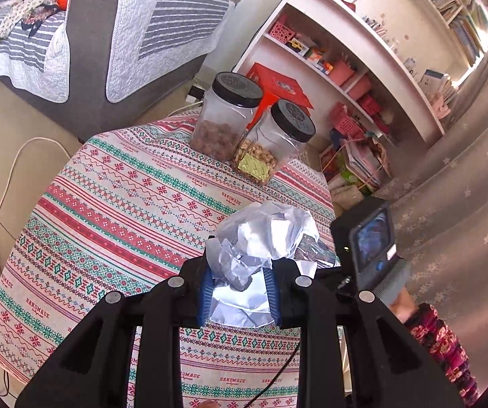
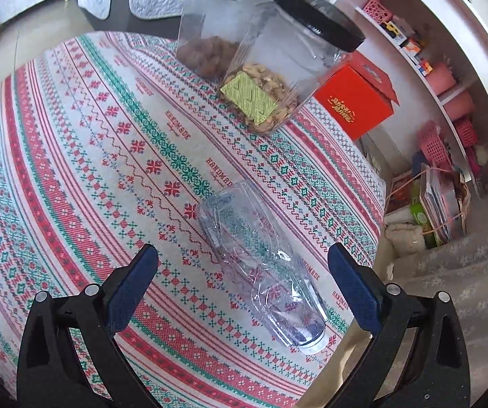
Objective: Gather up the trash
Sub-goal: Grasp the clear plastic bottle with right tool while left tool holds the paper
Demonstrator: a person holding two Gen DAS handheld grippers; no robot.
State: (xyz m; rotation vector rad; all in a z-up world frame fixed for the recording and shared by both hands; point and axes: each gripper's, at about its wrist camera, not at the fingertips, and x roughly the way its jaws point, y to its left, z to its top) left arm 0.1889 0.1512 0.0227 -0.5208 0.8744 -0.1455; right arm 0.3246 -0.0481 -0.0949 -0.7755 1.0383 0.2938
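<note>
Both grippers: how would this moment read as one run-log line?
left gripper: shut on crumpled paper | right gripper: open over flattened plastic bottle | bottle lying on tablecloth | two snack jars untouched

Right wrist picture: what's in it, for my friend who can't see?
An open right gripper hovers around a crushed clear plastic bottle lying on a red-and-green patterned tablecloth. Behind stand two clear black-lidded snack jars.

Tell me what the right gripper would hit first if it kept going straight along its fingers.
Probably the crushed clear plastic bottle lying on the tablecloth, between the open right gripper fingers; depth is uncertain.
</note>
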